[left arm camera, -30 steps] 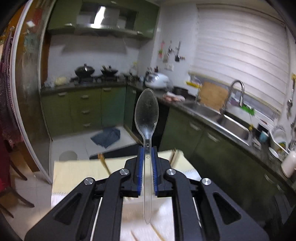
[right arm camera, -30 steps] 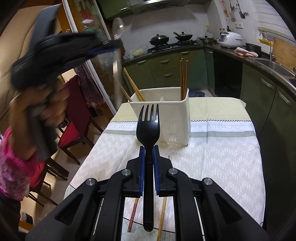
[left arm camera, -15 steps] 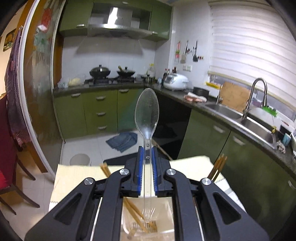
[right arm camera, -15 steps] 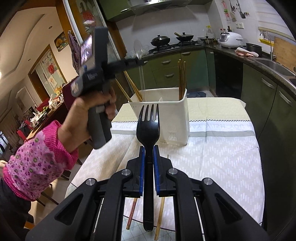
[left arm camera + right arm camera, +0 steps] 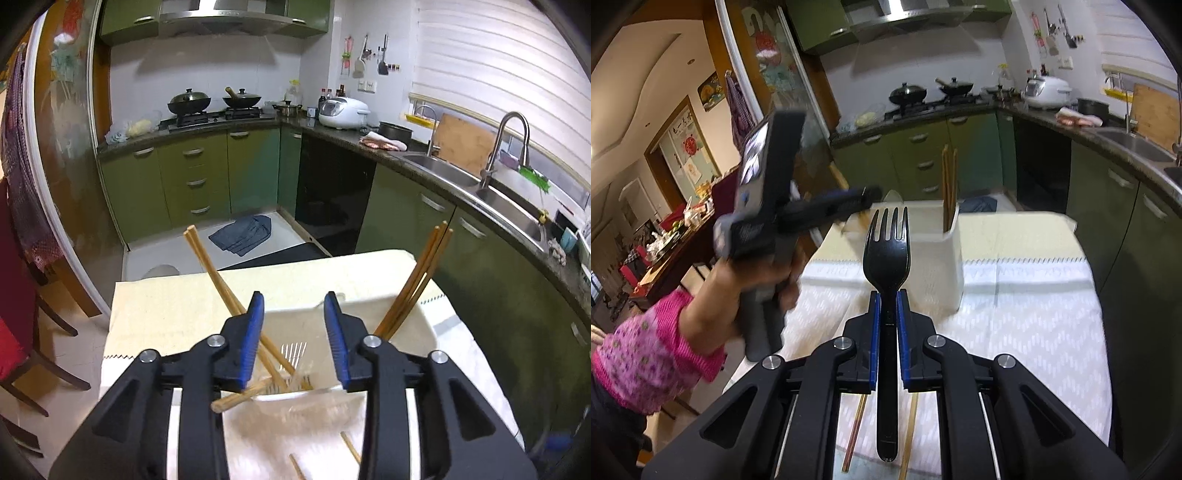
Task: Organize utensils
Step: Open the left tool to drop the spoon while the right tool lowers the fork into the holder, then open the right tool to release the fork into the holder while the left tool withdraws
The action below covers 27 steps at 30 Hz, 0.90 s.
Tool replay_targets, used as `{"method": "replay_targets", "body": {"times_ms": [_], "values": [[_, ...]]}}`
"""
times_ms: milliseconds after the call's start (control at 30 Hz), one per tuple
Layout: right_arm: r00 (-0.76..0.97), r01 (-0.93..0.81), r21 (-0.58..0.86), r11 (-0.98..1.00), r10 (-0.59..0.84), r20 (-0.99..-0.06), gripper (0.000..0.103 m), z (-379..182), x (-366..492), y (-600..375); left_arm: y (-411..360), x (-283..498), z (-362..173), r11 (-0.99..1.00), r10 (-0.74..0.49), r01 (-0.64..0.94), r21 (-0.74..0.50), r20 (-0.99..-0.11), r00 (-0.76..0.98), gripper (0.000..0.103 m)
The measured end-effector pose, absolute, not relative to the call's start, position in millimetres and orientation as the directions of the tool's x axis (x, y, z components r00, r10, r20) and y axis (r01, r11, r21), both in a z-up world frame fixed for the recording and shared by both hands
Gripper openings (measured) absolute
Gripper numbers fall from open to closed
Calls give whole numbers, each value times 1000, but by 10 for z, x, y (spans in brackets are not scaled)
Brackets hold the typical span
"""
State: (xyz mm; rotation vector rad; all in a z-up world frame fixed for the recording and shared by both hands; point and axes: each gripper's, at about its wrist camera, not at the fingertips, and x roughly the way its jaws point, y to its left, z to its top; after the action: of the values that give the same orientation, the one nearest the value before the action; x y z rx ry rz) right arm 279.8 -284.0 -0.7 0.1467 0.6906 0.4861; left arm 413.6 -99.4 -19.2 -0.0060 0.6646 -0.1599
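My left gripper [image 5: 294,299] hangs over the white utensil holder [image 5: 417,332], and its jaws are opening with a wide gap. No pad touches anything. A blurred clear spoon [image 5: 297,376] shows low in the holder, below the jaws. Wooden chopsticks [image 5: 207,266] lean out of the holder's left side and more chopsticks [image 5: 417,280] out of its right. In the right wrist view, a hand in a pink sleeve [image 5: 657,347] holds the left gripper [image 5: 864,195] at the holder [image 5: 938,266]. My right gripper [image 5: 888,295] is shut on a black fork [image 5: 886,251], tines up, in front of the holder.
Two loose chopsticks [image 5: 855,432] lie on the patterned tablecloth [image 5: 1015,314] under my right gripper. Green cabinets and a counter with a sink [image 5: 443,170] run along the right. A red chair [image 5: 14,332] stands left of the table.
The left gripper has sunk toward the holder and its jaws have parted. The clear spoon has left them and dropped into the holder. The right gripper and fork have stayed put.
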Motion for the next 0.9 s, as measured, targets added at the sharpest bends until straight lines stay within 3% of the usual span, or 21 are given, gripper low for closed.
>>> {"method": "replay_targets", "body": {"times_ms": [167,600,900], "values": [[732,-372,278,886,464,-499,10,238,3093,-2796,-944,3910,-148,986,-145,161,-32,-630,763,43],[861,-335,269,903,409,-303,10,579,4005,-2581,-790,3903,-50,980,-190,191,-60,-589,786,43],[909,-294,173,940,331,-255,10,331,4420,-2345,-533,3429,9,972,-234,206,-116,-602,764,46]]}}
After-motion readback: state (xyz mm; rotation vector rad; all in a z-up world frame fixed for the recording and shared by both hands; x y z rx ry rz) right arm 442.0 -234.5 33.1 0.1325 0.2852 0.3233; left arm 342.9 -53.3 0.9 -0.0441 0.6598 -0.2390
